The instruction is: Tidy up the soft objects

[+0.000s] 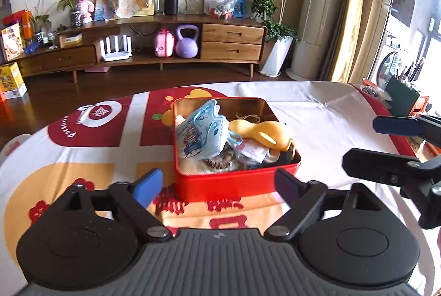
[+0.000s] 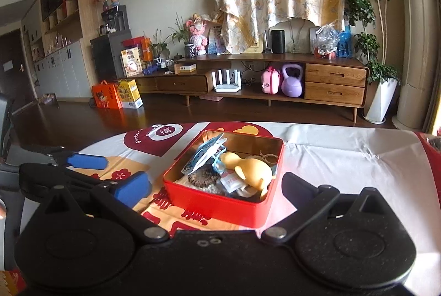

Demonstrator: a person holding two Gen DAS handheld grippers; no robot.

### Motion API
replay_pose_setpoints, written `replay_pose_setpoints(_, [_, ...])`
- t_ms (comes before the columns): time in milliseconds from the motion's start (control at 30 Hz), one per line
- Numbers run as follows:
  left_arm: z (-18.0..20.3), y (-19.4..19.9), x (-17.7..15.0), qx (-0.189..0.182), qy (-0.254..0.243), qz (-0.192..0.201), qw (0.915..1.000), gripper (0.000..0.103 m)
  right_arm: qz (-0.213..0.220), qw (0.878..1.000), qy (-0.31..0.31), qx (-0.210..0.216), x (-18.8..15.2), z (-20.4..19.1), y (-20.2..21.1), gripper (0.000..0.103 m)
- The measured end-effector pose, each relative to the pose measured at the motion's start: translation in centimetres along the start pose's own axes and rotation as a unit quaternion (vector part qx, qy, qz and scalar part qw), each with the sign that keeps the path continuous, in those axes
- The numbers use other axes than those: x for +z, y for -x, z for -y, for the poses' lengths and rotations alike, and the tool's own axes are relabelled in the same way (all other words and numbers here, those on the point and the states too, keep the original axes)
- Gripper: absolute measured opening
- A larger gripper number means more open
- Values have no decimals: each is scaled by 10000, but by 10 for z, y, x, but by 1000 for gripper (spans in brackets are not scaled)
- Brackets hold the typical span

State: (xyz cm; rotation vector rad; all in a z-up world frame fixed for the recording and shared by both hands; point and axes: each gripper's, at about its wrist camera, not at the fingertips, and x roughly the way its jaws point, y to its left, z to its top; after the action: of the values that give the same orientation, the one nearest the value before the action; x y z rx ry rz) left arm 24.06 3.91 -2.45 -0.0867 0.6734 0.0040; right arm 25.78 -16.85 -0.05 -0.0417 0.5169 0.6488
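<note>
The left gripper [image 1: 217,185] gapes wide and empty, angled down, the red tin [image 1: 237,180] just ahead between its pads. The right gripper [image 2: 215,188] also stands released, the tin ahead of it. Neither is clearly nearer. Inside lie a yellow soft toy [image 1: 261,135] lying crosswise and a blue mask [image 1: 198,130] to its left.

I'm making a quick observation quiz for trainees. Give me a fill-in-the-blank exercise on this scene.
1. The soft things lie inside a ____ tin on the tablecloth.
2. The yellow toy lies in the tin beside a blue face ____.
3. The left gripper and the right gripper both stand ____, holding nothing.
4. On the shelf of the cabinet stands a ____ kettlebell.

Missing words: red; mask; open; purple
</note>
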Motion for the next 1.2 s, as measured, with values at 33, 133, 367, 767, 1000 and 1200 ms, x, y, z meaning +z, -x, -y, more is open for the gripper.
replay_pose_setpoints(33, [0, 5, -2, 16, 5, 32, 10000, 103, 14, 10000, -20, -23, -2, -1, 4, 103])
replay_pose_setpoints(133, [0, 16, -7, -56, 37, 81, 9999, 103, 86, 9999, -13, -65, -6, -4, 15, 103])
replay_pose_setpoints(367, [11, 40, -16, -56, -54, 125, 9999, 103, 292, 9994, -21, -210, -10, -11, 38, 103])
replay_pose_setpoints(767, [25, 74, -31, 62, 6, 393, 9992, 103, 366, 9978, -245, -504, -29, -8, 53, 103])
replay_pose_setpoints(1000, [26, 87, -33, -50, 119, 467, 9988, 103, 365, 9977, -215, -536, -31, -10, 55, 103])
replay_pose_setpoints(1200, [29, 90, -35, -92, 103, 482, 9987, 103, 386, 9976, -167, -555, -33, -14, 56, 103])
